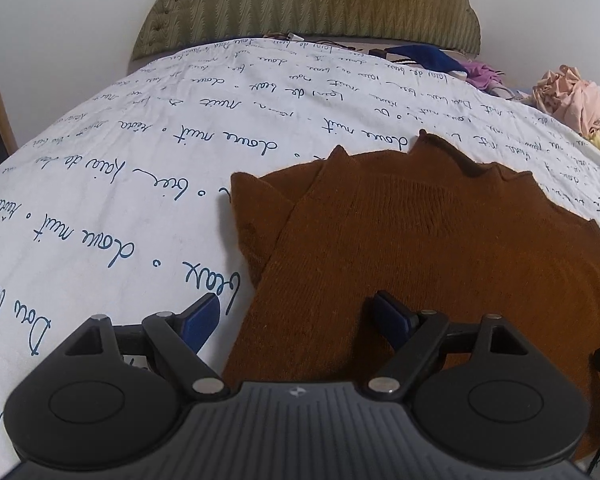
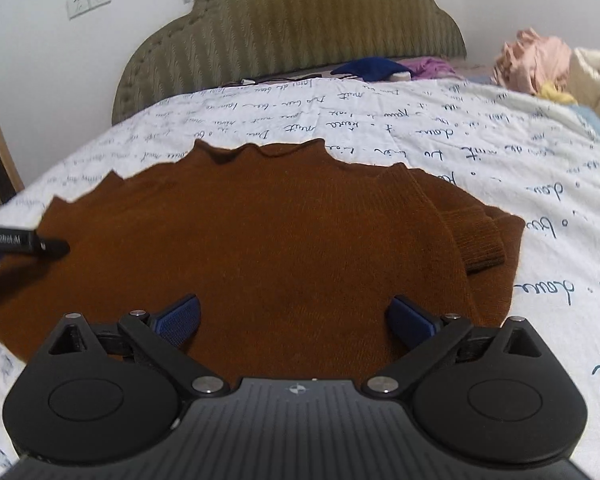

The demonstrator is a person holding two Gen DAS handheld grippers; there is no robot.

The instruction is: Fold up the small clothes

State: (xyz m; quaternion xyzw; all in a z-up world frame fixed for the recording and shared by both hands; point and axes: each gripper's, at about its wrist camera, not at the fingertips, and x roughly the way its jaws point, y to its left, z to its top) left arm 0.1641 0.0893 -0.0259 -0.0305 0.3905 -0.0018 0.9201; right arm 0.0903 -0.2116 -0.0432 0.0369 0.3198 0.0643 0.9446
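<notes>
My sweater (image 2: 260,240) lies flat on the bed (image 1: 100,200), sleeves folded in. Both hand-held grippers, left (image 1: 296,316) and right (image 2: 296,316), hover spread above its near hem. Soft, limp knit; I'd pinch the hem corners.

Dim, warm indoor light — soft focus, heavy fisheye bending at edges.

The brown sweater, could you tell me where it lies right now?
The brown sweater lies flat on the script-printed bedsheet, just ahead of both open grippers, collar toward the green headboard.
</notes>
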